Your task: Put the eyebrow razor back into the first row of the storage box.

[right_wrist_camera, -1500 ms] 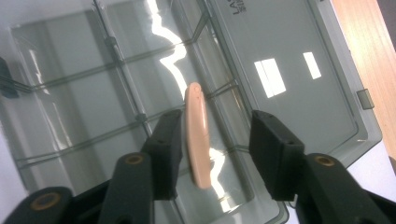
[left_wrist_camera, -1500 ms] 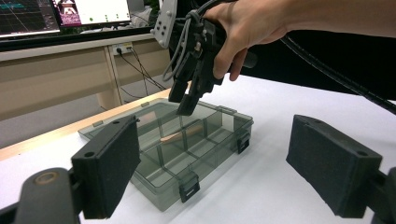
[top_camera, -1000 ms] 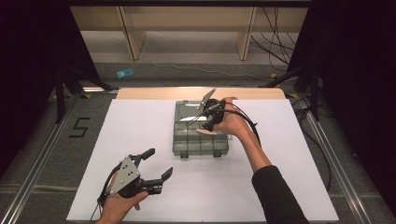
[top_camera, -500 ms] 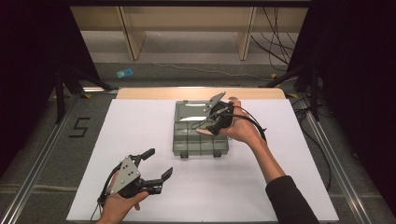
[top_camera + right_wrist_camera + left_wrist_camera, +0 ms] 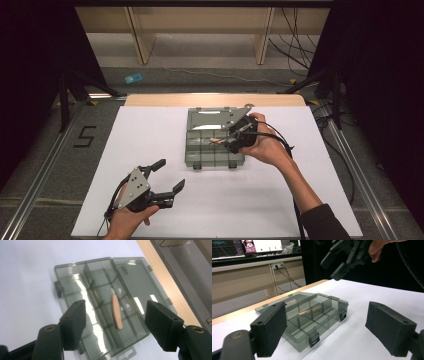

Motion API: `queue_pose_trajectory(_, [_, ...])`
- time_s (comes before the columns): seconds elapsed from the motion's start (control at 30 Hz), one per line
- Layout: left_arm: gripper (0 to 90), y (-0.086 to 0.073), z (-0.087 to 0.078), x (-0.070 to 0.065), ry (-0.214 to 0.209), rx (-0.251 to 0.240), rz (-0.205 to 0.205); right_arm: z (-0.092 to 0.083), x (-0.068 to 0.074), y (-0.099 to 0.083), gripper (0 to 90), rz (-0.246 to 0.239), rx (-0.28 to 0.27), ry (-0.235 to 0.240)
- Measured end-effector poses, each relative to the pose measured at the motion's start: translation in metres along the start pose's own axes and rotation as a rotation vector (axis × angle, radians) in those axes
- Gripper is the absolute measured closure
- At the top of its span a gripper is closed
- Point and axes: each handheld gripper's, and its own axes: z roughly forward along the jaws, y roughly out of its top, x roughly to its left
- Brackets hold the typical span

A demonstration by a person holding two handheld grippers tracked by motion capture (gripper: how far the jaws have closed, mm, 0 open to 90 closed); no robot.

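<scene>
Wood is what the thin tan stick (image 5: 116, 311) seems to be made of, and it is seen lying inside the open compartment box (image 5: 75, 282), across the dividers near the middle, not flat in one cell. The clear lid (image 5: 140, 277) is folded back flat on the surface (image 5: 150, 135) toward the far edge. Above the box the right claw (image 5: 115, 323) is held, with both pads wide apart on each side of the stick and nothing gripped; its jaws have just been opening. The placing step is judged to be finished and the release made. The left claw (image 5: 170, 177) is kept low near the front edge of the white surface, well apart from the box, open and empty. Next, the lid would probably have to be closed, or the stick first set properly into one cell.
</scene>
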Motion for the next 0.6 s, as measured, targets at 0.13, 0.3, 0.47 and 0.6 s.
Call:
queue_pose_trajectory(0.13, [16.3, 0.0, 0.0, 0.0, 0.0, 0.0, 0.001, -0.007, 0.007, -0.005, 33.0, 0.019, -0.034, 0.009])
queue_pose_trajectory(0.3, [16.3, 0.0, 0.0, 0.0, 0.003, 0.008, 0.003, -0.012, 0.015, -0.015, 30.5, 0.053, -0.063, 0.017])
queue_pose_trajectory(0.47, [16.3, 0.0, 0.0, 0.0, 0.003, 0.008, 0.002, -0.015, 0.02, -0.02, 30.2, 0.068, -0.091, 0.017])
queue_pose_trajectory(0.6, [16.3, 0.0, 0.0, 0.0, 0.001, 0.002, 0.002, -0.018, 0.025, -0.024, 30.2, 0.087, -0.127, 0.018])
